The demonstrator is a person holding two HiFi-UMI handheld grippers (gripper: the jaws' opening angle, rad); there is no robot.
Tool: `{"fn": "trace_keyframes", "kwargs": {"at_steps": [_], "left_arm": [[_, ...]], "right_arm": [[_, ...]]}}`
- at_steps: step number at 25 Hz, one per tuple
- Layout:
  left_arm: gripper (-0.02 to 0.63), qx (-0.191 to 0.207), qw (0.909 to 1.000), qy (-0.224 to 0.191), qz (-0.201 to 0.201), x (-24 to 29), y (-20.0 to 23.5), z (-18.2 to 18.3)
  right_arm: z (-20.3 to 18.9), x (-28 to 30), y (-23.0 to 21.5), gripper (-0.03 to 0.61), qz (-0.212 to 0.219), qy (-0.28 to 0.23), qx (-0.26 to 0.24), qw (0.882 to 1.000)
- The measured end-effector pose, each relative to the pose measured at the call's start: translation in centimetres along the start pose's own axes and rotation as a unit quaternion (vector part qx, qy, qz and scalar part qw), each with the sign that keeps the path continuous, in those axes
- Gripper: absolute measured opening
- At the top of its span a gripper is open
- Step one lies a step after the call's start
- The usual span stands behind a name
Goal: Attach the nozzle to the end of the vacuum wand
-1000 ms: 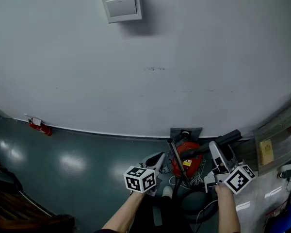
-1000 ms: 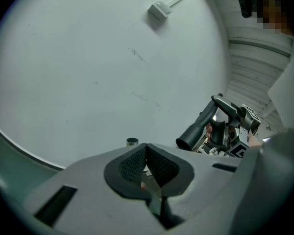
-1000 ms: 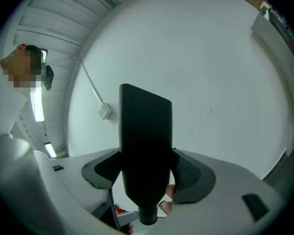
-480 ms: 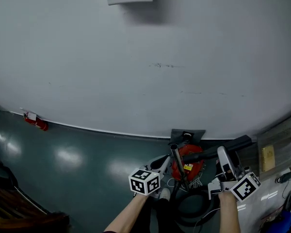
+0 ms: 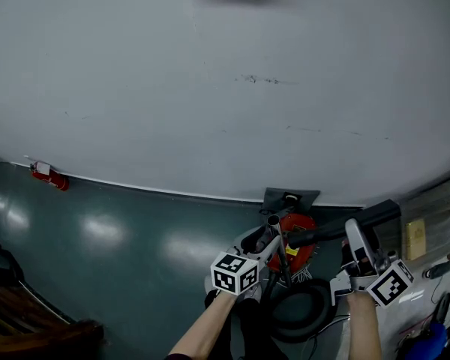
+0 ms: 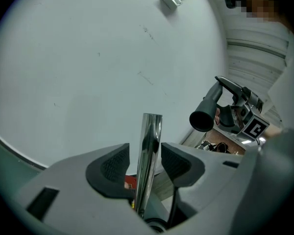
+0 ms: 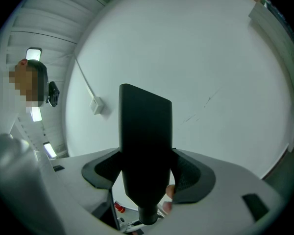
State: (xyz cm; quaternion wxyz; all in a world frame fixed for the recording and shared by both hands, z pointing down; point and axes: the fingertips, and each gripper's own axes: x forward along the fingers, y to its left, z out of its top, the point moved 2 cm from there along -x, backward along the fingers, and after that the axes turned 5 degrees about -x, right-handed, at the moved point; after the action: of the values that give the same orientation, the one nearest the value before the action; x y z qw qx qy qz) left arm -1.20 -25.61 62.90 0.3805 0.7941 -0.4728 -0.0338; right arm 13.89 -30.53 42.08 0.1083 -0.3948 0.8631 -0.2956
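A chrome vacuum wand (image 5: 274,235) stands up from the red vacuum (image 5: 298,242) by the wall. In the left gripper view the wand (image 6: 149,151) runs between the jaws of my left gripper (image 6: 146,163) with a gap on each side. These jaws have just been opening, and the pads do not press on the wand. My right gripper (image 5: 354,238) is shut on the black nozzle (image 5: 337,227), which reaches left toward the wand's top. The nozzle (image 7: 146,146) fills the right gripper view. Its round mouth (image 6: 202,120) faces the left gripper.
A coiled black hose (image 5: 300,310) lies on the floor in front of the vacuum. A red fire extinguisher (image 5: 49,177) lies at the wall's foot, far left. Shelving (image 5: 416,235) and a blue object (image 5: 427,343) stand at the right. A large white wall is behind.
Both grippers have sunk and shifted right in the head view. The left gripper, beside the wand before, now has its jaws spread around the wand. The wall box has left the top edge.
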Motion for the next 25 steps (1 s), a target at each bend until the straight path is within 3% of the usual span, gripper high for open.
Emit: {"fn": "trace_keyframes", "kwargs": {"at_steps": [12,19,25], "left_arm": [[0.204,0.006,0.9998,-0.002,-0.016,2.3,0.0,-0.7],[0.155,0.029,0.9994,-0.005,-0.017,2.6,-0.3,-0.7],[0.15,0.034,0.9993,0.0,-0.017,2.6,-0.4,-0.8]], "right_arm": [[-0.9,0.1,-0.5,0.31,0.005,0.016,0.0,1.0],[-1.4,0.6,-0.6,0.31,0.003,0.02,0.0,1.0],[-0.8,2.7,0.0,0.31,0.015,0.028,-0.024,0.999]]}}
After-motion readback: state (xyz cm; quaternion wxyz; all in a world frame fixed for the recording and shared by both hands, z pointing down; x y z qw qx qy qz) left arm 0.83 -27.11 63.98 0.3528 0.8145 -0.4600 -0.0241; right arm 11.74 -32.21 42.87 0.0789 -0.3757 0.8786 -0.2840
